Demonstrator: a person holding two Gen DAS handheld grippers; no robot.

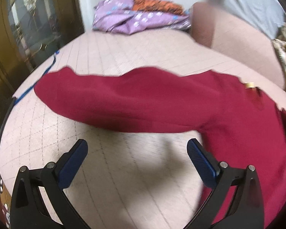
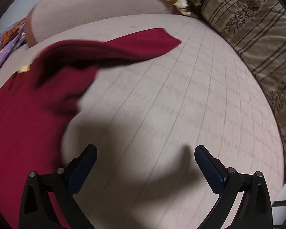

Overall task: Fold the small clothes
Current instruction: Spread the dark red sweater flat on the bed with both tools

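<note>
A dark red long-sleeved garment (image 1: 162, 103) lies spread on the pink quilted bed (image 1: 124, 171). In the left wrist view one sleeve stretches to the left and the body runs down the right side. A small yellow label (image 1: 249, 85) shows at its neck. My left gripper (image 1: 137, 148) is open and empty above the bed, just in front of the sleeve. In the right wrist view the garment (image 2: 28, 114) fills the left side, with the other sleeve (image 2: 143, 43) reaching right. My right gripper (image 2: 145, 154) is open and empty over bare bed beside the garment.
A purple and orange crumpled cloth (image 1: 139, 17) lies at the far end of the bed. A pink bolster (image 2: 97, 5) lies across the head. A striped brown quilt (image 2: 257, 47) lines the right edge. A dark cabinet (image 1: 28, 28) stands to the left.
</note>
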